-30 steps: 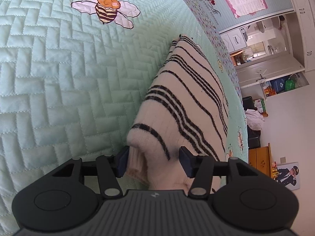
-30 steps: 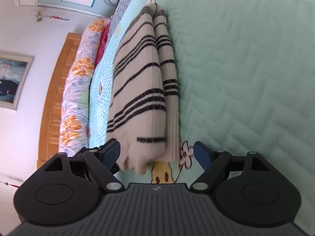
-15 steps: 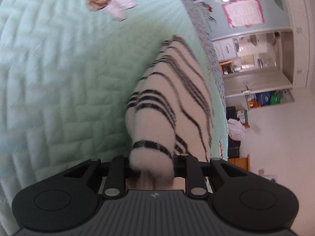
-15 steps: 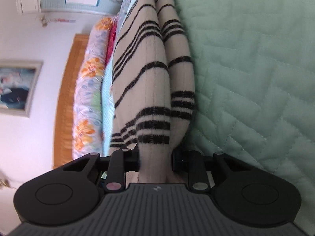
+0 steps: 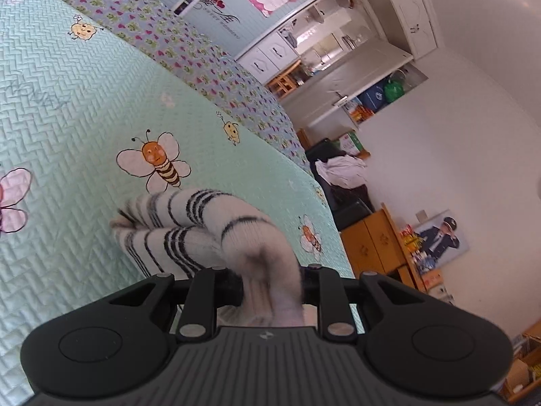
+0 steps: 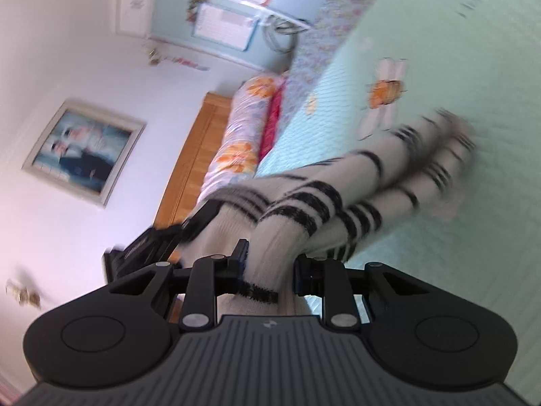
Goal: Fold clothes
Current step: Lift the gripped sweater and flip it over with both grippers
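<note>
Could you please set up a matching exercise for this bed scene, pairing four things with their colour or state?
Things:
1. sweater
2. bedspread
3. left gripper
4. headboard

Descriptions:
A. pale green, quilted, with bees on it
B. orange-brown wood
C. cream with black stripes
D. shut on knitted fabric

Pairs: 1-C, 2-A, 3-D, 4-B
</note>
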`<state>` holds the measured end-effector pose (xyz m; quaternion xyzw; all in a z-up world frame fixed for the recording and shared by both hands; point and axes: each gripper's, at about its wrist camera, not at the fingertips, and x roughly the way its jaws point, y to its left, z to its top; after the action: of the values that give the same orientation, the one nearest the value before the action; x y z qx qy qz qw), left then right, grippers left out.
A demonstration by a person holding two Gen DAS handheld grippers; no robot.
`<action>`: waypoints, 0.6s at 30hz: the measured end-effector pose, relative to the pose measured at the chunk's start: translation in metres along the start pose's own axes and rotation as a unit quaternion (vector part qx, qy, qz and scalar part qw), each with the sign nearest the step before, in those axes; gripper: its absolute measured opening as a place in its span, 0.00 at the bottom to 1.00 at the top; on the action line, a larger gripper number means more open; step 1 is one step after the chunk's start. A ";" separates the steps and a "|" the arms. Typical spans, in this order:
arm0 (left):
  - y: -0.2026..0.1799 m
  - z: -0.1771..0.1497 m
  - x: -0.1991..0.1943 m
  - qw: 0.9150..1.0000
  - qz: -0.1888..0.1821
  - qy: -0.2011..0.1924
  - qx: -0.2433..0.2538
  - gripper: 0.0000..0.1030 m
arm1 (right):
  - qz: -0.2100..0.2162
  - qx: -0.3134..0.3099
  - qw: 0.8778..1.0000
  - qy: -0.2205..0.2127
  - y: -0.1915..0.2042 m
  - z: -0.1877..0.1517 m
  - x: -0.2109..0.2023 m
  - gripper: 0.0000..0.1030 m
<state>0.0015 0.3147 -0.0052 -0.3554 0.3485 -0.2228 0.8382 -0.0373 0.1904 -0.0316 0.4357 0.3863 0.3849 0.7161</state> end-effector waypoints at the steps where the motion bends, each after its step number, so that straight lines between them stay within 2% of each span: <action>1: 0.011 -0.001 -0.009 1.000 0.006 0.012 0.001 0.23 | -0.002 -0.007 1.000 0.017 0.011 -0.013 0.003 0.25; 4: 0.058 -0.007 -0.035 0.998 0.040 0.046 -0.005 0.24 | -0.008 0.003 0.995 0.101 0.032 -0.056 0.049 0.25; 6: 0.105 -0.015 -0.048 0.994 0.091 0.063 -0.026 0.27 | -0.021 0.034 0.984 0.175 0.019 -0.092 0.099 0.26; 8: 0.157 -0.029 -0.060 0.981 0.162 0.075 -0.072 0.29 | -0.045 0.064 0.965 0.252 -0.004 -0.126 0.149 0.29; 9: 0.180 -0.039 -0.065 0.971 0.203 0.081 -0.093 0.29 | -0.064 0.077 0.952 0.291 -0.021 -0.141 0.175 0.31; 10: 0.202 -0.047 -0.074 0.961 0.242 0.078 -0.111 0.29 | -0.095 0.112 0.938 0.314 -0.040 -0.153 0.190 0.33; 11: 0.214 -0.056 -0.087 0.958 0.255 0.055 -0.123 0.30 | -0.105 0.138 0.926 0.335 -0.054 -0.163 0.197 0.36; 12: 0.221 -0.064 -0.102 0.959 0.248 0.023 -0.133 0.31 | -0.112 0.161 0.914 0.355 -0.067 -0.171 0.202 0.38; 13: 0.226 -0.070 -0.118 0.960 0.236 -0.013 -0.148 0.31 | -0.105 0.163 0.910 0.365 -0.071 -0.175 0.201 0.45; 14: 0.225 -0.076 -0.134 0.960 0.219 -0.052 -0.164 0.32 | -0.094 0.156 0.913 0.365 -0.068 -0.173 0.196 0.52; 15: 0.222 -0.082 -0.149 0.960 0.200 -0.089 -0.172 0.35 | -0.083 0.148 0.916 0.363 -0.065 -0.169 0.189 0.53; 18: 0.190 -0.102 -0.172 0.961 0.161 -0.149 -0.167 0.39 | -0.009 0.140 0.932 0.335 -0.053 -0.147 0.153 0.55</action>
<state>-0.1641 0.4996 -0.1258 -0.4587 0.3046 0.0323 0.8341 -0.0942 0.3574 -0.1615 0.3737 0.6577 0.4443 0.4799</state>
